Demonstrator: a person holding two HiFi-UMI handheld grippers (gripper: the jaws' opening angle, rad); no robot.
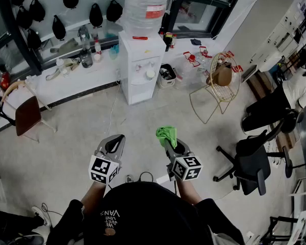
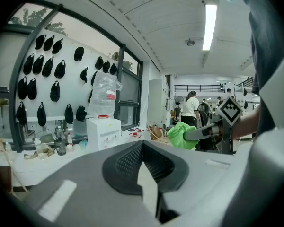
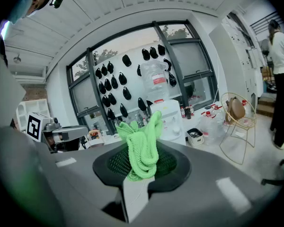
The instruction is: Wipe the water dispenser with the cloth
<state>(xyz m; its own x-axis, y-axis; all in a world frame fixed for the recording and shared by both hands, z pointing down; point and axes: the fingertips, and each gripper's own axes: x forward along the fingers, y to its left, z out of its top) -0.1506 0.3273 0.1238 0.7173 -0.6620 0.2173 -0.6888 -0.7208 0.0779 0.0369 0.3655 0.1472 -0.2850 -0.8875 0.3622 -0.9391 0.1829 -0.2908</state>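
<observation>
One white water dispenser (image 1: pixel 138 65), bottle on top, stands well ahead of both grippers. Left gripper (image 1: pixel 114 146) clenched, empty. Right gripper (image 1: pixel 169 143) pinches green cloth (image 1: pixel 166 133), well short of dispenser. Cloth looks soft, light, floppy; bunched middle likely best hold.

Green cloth (image 1: pixel 167 133), white dispenser (image 1: pixel 139 68) (red-labelled bottle (image 1: pixel 147 6))

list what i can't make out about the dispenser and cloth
- water dispenser: front detail too small, head view; left part behind the cloth, right gripper view.
- bottle: top cut off by the upper edge, head view.
- cloth: pinched end hidden between the jaws, right gripper view.
</observation>
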